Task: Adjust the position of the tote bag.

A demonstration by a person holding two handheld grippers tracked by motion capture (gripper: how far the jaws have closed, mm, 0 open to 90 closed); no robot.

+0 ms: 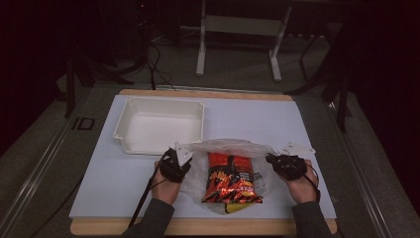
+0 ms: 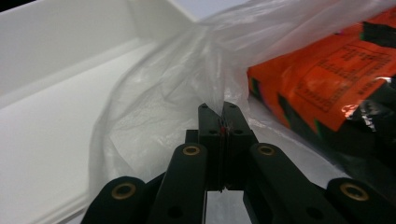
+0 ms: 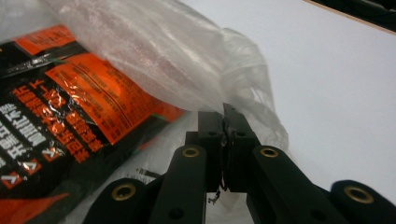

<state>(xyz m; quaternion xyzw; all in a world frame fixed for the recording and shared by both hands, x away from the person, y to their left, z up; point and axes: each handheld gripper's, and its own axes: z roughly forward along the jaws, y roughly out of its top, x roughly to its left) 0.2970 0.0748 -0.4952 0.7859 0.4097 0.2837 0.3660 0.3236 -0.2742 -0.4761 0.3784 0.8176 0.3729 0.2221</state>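
Observation:
A clear plastic bag (image 1: pixel 233 147) lies on the white mat with an orange and black snack packet (image 1: pixel 230 178) inside it. My left gripper (image 1: pixel 184 161) is at the bag's left edge, its jaws shut on a fold of the film (image 2: pixel 205 79). Just to its right is the packet (image 2: pixel 327 79). My right gripper (image 1: pixel 271 159) is at the bag's right edge, also shut on a pinch of film (image 3: pixel 233 60), with the packet (image 3: pixel 70 107) to its left. The bag's mouth is stretched between the two grippers.
An empty white tray (image 1: pixel 128 118) stands behind the left gripper and shows close up as the tray (image 2: pixel 70 56). The white mat (image 1: pixel 114 183) covers a wooden table. A yellow bit (image 1: pixel 233 207) pokes out under the packet's near end. White frame legs (image 1: pixel 200 54) stand on the floor beyond.

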